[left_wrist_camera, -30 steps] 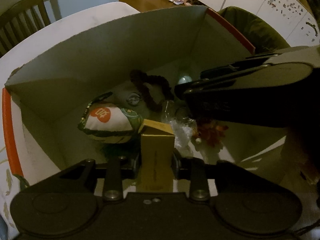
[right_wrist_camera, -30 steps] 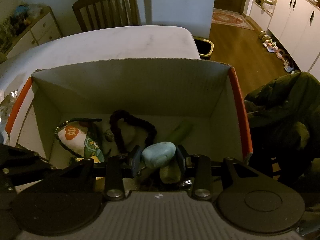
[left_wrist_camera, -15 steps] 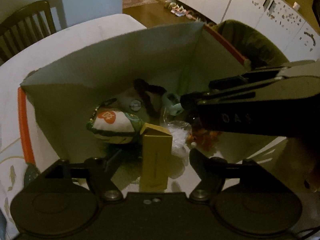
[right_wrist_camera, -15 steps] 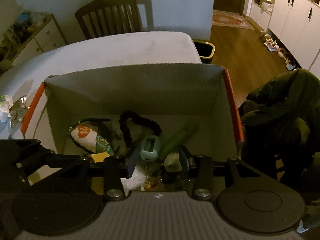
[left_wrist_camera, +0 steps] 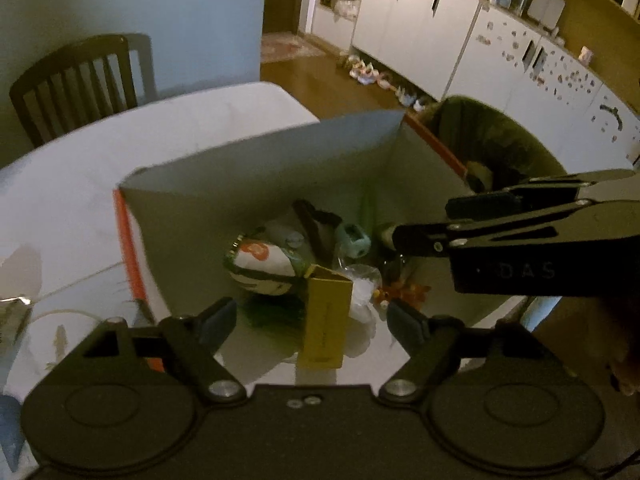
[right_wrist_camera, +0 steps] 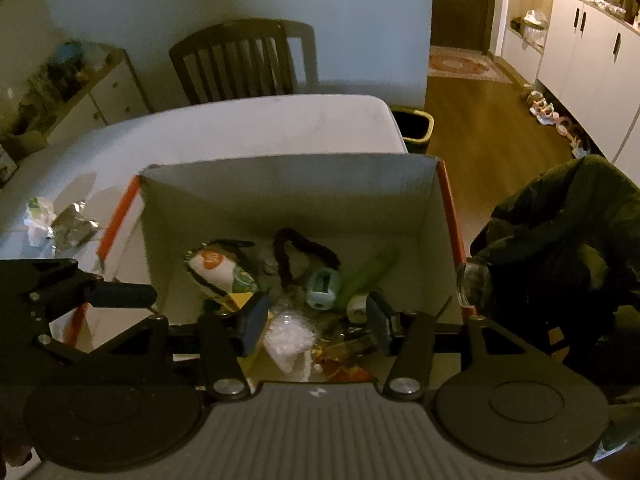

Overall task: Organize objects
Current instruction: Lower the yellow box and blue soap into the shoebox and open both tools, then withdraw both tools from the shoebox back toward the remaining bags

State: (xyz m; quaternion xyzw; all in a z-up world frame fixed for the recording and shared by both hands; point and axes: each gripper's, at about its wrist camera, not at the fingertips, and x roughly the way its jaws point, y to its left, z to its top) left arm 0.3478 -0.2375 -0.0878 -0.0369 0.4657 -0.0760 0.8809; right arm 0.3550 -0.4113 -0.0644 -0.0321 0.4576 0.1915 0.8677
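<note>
While both grippers tip steeply down over the open cardboard box [right_wrist_camera: 288, 184], neither grasps anything. The left gripper [left_wrist_camera: 310, 318] has its fingers spread wide, having just been opening, and the yellow carton [left_wrist_camera: 326, 320] stands upright between them inside the box, free of both pads. In the right wrist view the left gripper [right_wrist_camera: 120, 294] reaches in from the left edge over the box's orange-trimmed wall.

The right gripper [right_wrist_camera: 316, 322] has also just been opening; its fingers stand apart with nothing pinched, above a clear plastic bag [right_wrist_camera: 288, 338] and an orange wrapper [right_wrist_camera: 340, 364] on the box floor. Seen from the left wrist, the right gripper [left_wrist_camera: 424, 228] juts in from the right, pointing toward the box's middle.

The pale blue gadget [right_wrist_camera: 322, 286] lies on the box floor beside a green tube [right_wrist_camera: 368, 274], near a black scrunchie loop [right_wrist_camera: 300, 252] and a printed pouch [right_wrist_camera: 218, 270]. The box sits on the white surface [right_wrist_camera: 260, 128], with crumpled foil [right_wrist_camera: 72, 228] just left of it.
</note>
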